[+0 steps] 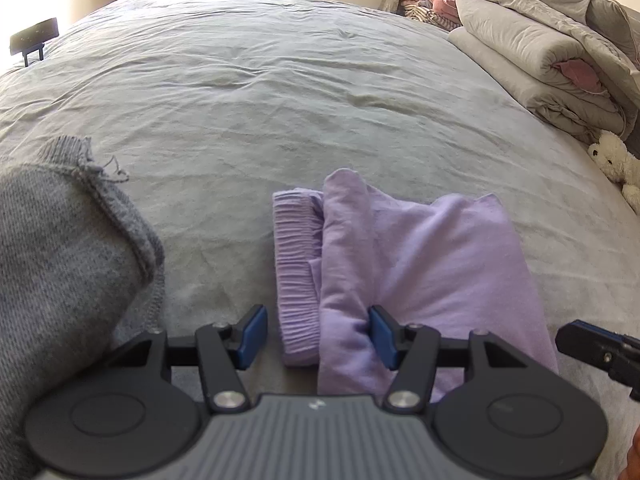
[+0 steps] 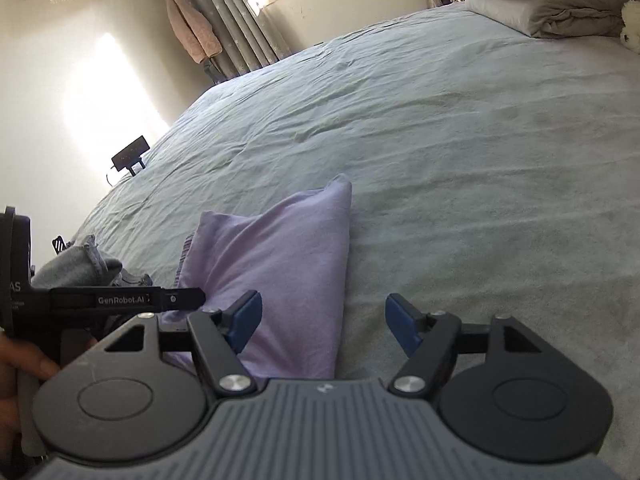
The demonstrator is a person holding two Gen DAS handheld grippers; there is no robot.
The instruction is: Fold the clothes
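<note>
Right under our lenses, the left hand-held gripper [image 1: 316, 338] has its blue pads spread apart, gripping nothing, straddling the near edge of the lilac garment [image 1: 420, 264]. We see that garment folded into a compact bundle on the grey bed sheet [image 1: 260, 92], ribbed cuff [image 1: 298, 276] on its left side. Our right hand-held gripper [image 2: 324, 330] is open too, empty, its left pad over the lilac cloth, its right pad over bare sheet. Off to the left lies a grey knit sweater [image 1: 60, 264], apart from the bundle. Folded grey duvets [image 1: 532, 60] sit far right.
</note>
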